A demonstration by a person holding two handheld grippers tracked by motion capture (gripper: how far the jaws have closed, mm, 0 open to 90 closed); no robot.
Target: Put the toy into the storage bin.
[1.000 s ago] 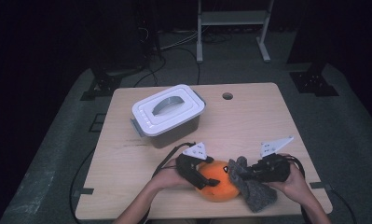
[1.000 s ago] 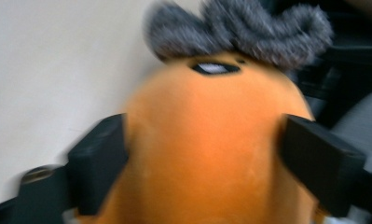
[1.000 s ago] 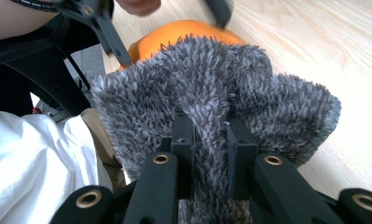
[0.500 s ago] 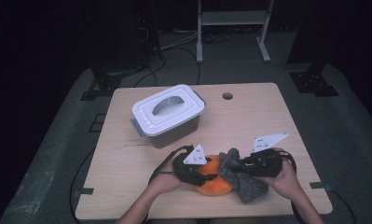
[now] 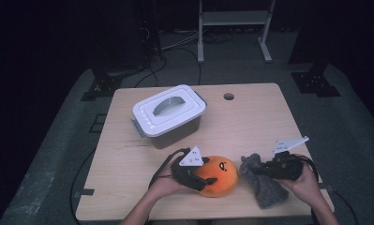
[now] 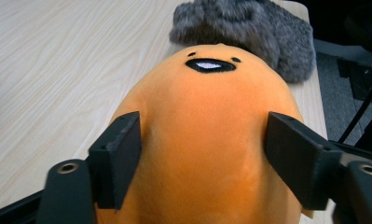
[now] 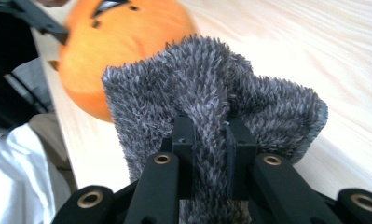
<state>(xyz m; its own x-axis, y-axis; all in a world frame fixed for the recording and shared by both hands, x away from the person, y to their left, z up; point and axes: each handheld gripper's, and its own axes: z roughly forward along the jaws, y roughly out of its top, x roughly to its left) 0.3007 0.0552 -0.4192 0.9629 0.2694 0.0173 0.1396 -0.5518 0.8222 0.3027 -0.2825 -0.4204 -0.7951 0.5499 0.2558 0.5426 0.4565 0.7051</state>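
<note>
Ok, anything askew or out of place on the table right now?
Only the grey furry cloth: pinched by the right gripper, it lies bunched and hangs over the table's near edge. The orange plush sits upright and the lidded box looks intact.

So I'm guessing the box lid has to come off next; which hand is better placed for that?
Left, probably. The left gripper only straddles the orange plush, its jaws having just opened, and sits nearer the white-lidded box. The right gripper is clamped on the grey furry cloth, farther away.
</note>
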